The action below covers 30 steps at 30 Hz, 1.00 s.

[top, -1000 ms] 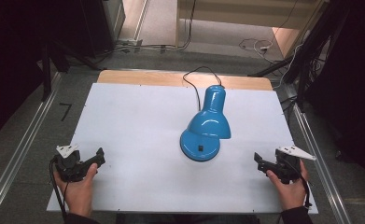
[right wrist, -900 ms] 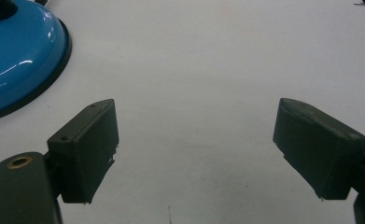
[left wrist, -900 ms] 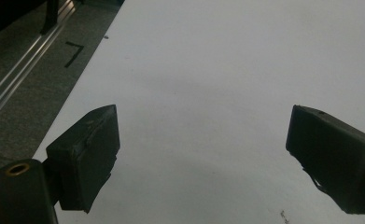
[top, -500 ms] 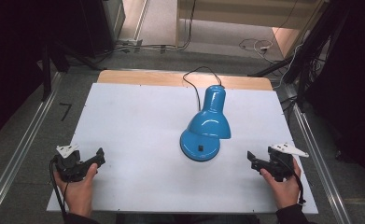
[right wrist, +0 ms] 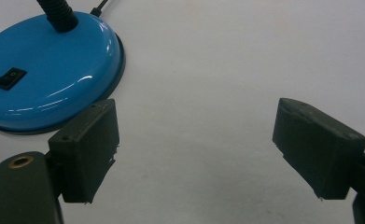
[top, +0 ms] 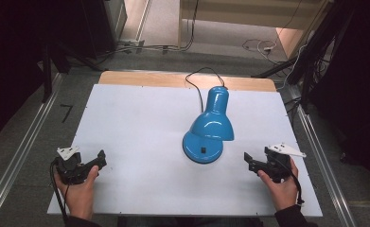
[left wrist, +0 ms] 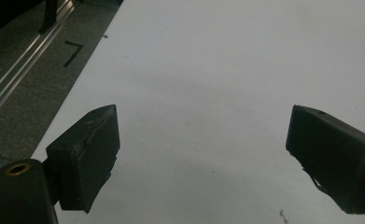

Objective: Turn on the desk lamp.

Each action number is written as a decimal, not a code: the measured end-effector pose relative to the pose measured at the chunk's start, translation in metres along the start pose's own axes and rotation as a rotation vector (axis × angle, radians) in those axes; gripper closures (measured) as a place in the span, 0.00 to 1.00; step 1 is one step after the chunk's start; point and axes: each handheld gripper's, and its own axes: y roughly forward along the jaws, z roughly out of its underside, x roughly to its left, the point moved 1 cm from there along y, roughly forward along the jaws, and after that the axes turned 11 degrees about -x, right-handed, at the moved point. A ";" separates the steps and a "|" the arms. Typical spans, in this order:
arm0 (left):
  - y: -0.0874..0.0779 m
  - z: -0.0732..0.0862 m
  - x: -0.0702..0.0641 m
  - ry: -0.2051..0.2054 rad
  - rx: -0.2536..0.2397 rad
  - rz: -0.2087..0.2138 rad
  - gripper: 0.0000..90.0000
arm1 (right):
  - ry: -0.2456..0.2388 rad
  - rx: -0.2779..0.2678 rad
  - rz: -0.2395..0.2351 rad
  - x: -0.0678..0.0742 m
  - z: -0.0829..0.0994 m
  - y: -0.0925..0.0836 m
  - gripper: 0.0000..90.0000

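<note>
A blue desk lamp (top: 210, 124) stands near the middle of the white table (top: 135, 123), its shade bent down over its round base (right wrist: 45, 79), which carries a black rocker switch (right wrist: 10, 78). My right gripper (top: 247, 161) sits just right of the base, open, with bare table between its jaws (right wrist: 196, 149). At the front left my left gripper (top: 101, 158) is held open over bare table (left wrist: 201, 149), well away from the lamp.
The lamp's black cord (top: 197, 80) runs off the far edge over a wooden strip (top: 173, 79). Metal rails (top: 22, 151) flank the table on both sides. A black tape mark (left wrist: 73, 47) lies on the floor at the left.
My right gripper has moved left toward the lamp base. The left gripper has hardly shifted. The lamp stays put.
</note>
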 end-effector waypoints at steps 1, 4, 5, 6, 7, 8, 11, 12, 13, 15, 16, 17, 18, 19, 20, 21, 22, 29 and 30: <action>0.000 0.000 0.000 -0.001 0.001 0.001 0.12 | -0.003 -0.001 -0.002 0.001 0.000 0.000 0.15; 0.000 0.000 0.001 -0.002 0.002 0.002 0.12 | -0.003 -0.002 -0.010 0.003 -0.001 0.001 0.15; 0.000 0.000 0.001 -0.002 0.002 0.002 0.12 | -0.003 -0.004 -0.012 0.004 -0.001 0.002 0.15; 0.000 0.000 0.001 -0.002 0.002 0.002 0.12 | -0.004 -0.005 -0.016 0.005 -0.001 0.002 0.15; 0.000 0.000 0.000 -0.003 0.001 0.001 0.12 | -0.002 -0.001 -0.017 0.006 -0.001 0.003 0.15; 0.000 0.000 0.000 -0.003 0.001 0.001 0.12 | -0.007 -0.001 -0.019 0.007 -0.001 0.003 0.15; 0.000 0.000 0.001 -0.008 0.001 0.003 0.12 | -0.009 0.001 -0.025 0.009 -0.001 0.005 0.15; 0.000 0.000 0.001 -0.008 0.002 0.003 0.12 | -0.009 0.000 -0.028 0.010 -0.002 0.005 0.15; 0.000 0.000 0.001 -0.008 0.002 0.003 0.12 | -0.007 0.002 -0.029 0.010 -0.002 0.005 0.15; 0.000 0.000 0.001 -0.007 0.003 0.003 0.12 | -0.012 0.000 -0.031 0.011 -0.002 0.006 0.15; 0.000 0.000 0.001 -0.007 0.003 0.003 0.12 | -0.009 0.001 -0.033 0.012 -0.002 0.006 0.15; 0.000 0.000 0.001 -0.007 0.003 0.003 0.12 | -0.012 0.001 -0.034 0.013 -0.003 0.006 0.15; 0.000 0.000 0.001 -0.007 0.003 0.003 0.12 | -0.012 0.000 -0.034 0.013 -0.003 0.007 0.15; 0.000 0.000 0.001 -0.007 0.003 0.002 0.12 | -0.013 -0.002 -0.039 0.014 -0.003 0.007 0.15; 0.000 0.000 0.001 -0.008 0.003 0.003 0.12 | -0.010 -0.003 -0.041 0.015 -0.004 0.008 0.15; 0.000 0.000 0.001 -0.008 0.004 0.003 0.12 | -0.014 -0.002 -0.043 0.016 -0.004 0.008 0.15; 0.000 0.000 0.001 -0.009 0.004 0.003 0.12 | -0.013 -0.002 -0.045 0.017 -0.004 0.008 0.15; 0.000 0.000 0.001 -0.012 0.003 0.004 0.12 | -0.022 -0.002 -0.061 0.025 -0.006 0.013 0.15; 0.000 0.000 0.001 -0.012 0.003 0.003 0.12 | -0.021 -0.003 -0.065 0.026 -0.006 0.013 0.15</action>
